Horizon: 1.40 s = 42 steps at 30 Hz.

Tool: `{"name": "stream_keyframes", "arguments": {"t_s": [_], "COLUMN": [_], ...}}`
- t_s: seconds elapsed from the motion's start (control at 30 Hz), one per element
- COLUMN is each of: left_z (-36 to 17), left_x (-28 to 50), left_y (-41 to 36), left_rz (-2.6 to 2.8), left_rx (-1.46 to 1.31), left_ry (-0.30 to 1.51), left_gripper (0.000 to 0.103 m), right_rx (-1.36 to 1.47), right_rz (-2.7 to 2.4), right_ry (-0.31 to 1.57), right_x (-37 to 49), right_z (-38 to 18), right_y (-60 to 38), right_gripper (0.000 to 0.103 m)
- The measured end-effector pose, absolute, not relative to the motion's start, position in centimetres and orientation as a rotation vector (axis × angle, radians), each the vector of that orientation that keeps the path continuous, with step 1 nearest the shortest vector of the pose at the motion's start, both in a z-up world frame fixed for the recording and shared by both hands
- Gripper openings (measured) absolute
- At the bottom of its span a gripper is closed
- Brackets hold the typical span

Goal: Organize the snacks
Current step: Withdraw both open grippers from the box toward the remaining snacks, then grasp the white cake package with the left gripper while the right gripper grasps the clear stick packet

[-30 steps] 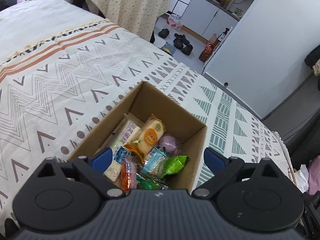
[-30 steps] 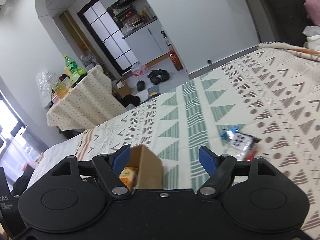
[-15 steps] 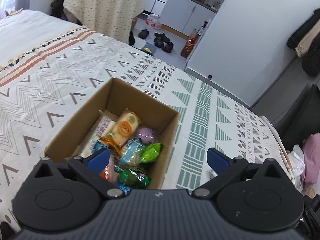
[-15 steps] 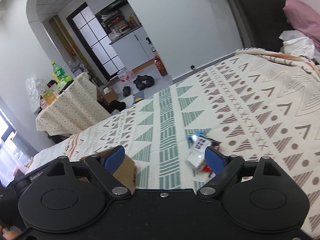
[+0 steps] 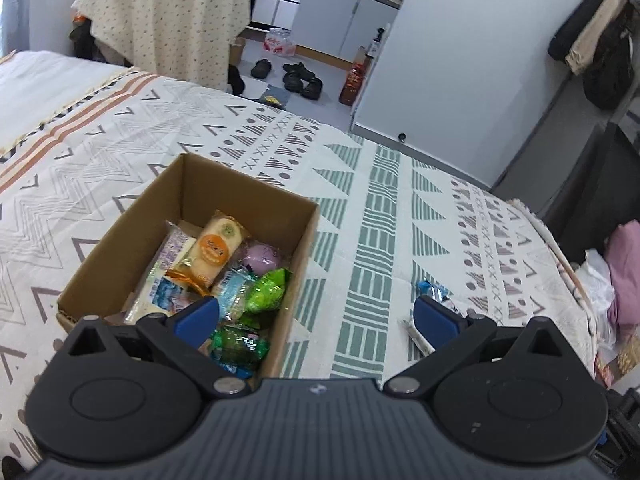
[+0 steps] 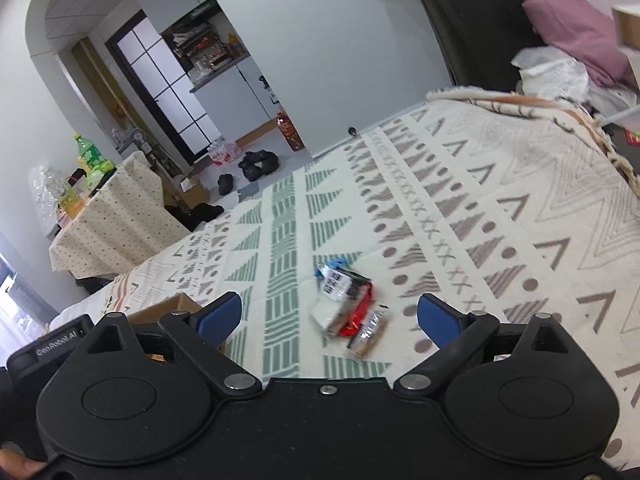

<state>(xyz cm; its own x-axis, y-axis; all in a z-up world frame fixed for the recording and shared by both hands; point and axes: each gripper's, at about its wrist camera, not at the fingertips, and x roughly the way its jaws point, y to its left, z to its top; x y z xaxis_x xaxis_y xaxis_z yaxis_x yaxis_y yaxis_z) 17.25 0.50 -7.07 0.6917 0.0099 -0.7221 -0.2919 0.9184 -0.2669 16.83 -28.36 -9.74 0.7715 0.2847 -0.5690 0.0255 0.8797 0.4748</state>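
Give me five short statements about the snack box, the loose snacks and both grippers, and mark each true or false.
1. The brown cardboard box holds several wrapped snacks. True.
2. A bright green crinkled snack packet lies inside the box. True.
3. The small pile of loose snack packets lies in the box. False: it lies on the patterned bedspread, apart from the box.
4. The right gripper clamps a packet. False: its jaws are wide open, having just been opening, with nothing gripped.
5. The left gripper is shut. False: it is open and empty.
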Motion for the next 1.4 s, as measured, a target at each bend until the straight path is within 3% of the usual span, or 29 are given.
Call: {"name": "stream_keyframes", "arguments": {"t_s": [0.5,0.67,0.9,1.4], "left_z": [-8.8,-9.6,-10.9,-13.4], "left_x": [20.4,21.8,23.7,26.4], "left_y": [-4.3,-5.1,-6.4,-7.4], "left_rz": [0.071,0.031,0.004,-0.014], "left_rx": [-0.207,-0.187,-0.146,-0.179], "left_ry": [0.841,0.858,0.869,0.894], "left_gripper": [0.102,0.1,0.1,0.092], "right_rx": [0.593,0.616,0.667,0.624], "right_rz": [0.155,0.16,0.18,0.187], "right_ry": [0.752,0.791,0.847,0.876], "right_x": [18.2,19.4,21.3,24.5], "right_z": [-14.8,-16.4,-18.6,-20.6], "right_y": [-30.7,-30.4,-30.1,-27.8], "right_gripper": [0.094,0.077,0.067,0.062]}}
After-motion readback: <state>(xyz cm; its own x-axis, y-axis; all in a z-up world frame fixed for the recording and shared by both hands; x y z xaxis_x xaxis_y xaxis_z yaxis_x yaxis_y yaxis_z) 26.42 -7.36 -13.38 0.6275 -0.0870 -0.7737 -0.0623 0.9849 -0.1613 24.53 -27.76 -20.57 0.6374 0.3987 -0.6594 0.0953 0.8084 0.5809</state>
